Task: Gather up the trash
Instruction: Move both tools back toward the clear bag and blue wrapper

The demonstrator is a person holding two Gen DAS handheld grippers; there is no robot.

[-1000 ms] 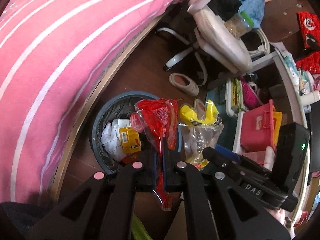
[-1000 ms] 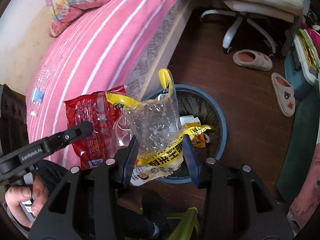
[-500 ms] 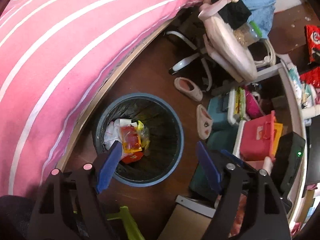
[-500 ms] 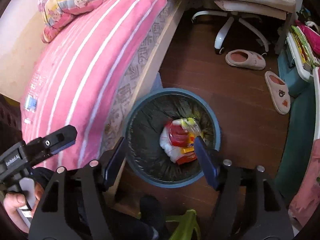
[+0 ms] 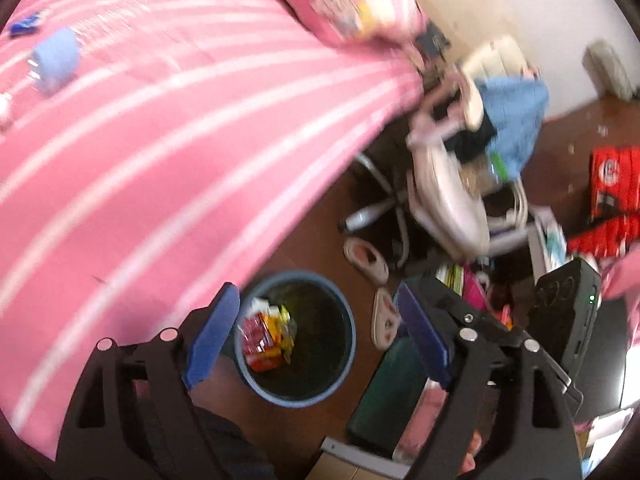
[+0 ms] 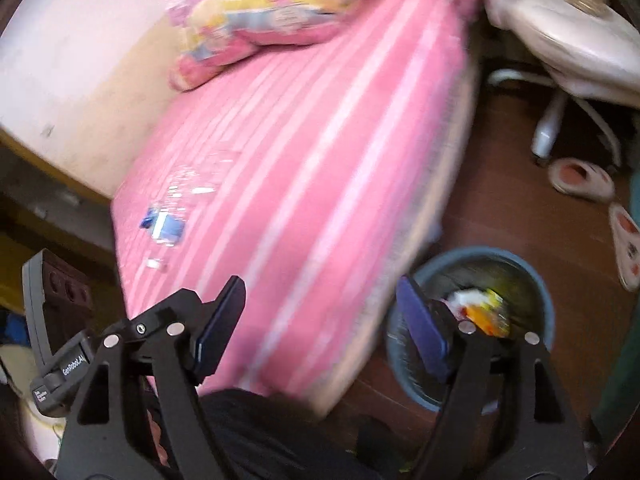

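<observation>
Bin: your landmark is the round blue-rimmed waste bin with a dark liner (image 5: 298, 338), on the brown wood floor just beside the pink white-striped mattress (image 5: 160, 160).
Dropped trash: the red snack wrapper and yellow-printed clear plastic bag (image 5: 266, 334) lie inside the bin, on its mattress side.
Left gripper (image 5: 318, 338): your jaws have just been opening and now stand wide above the bin, with nothing between them.
Right gripper (image 6: 320, 328): it has likewise just been opening; the jaws gape empty, over the mattress edge next to the bin.
Next trash: a small crumpled blue-and-clear plastic wrapper (image 6: 164, 224) lies on the mattress, well apart from the bin, toward the wall.
Handling: judge it featherweight, soft, crinkly and slippery; it will flatten under the pads.
Where to grip: pinch a raised fold or a bunched edge, not the flat film.
Risk: you may catch the sheet along with it.
</observation>
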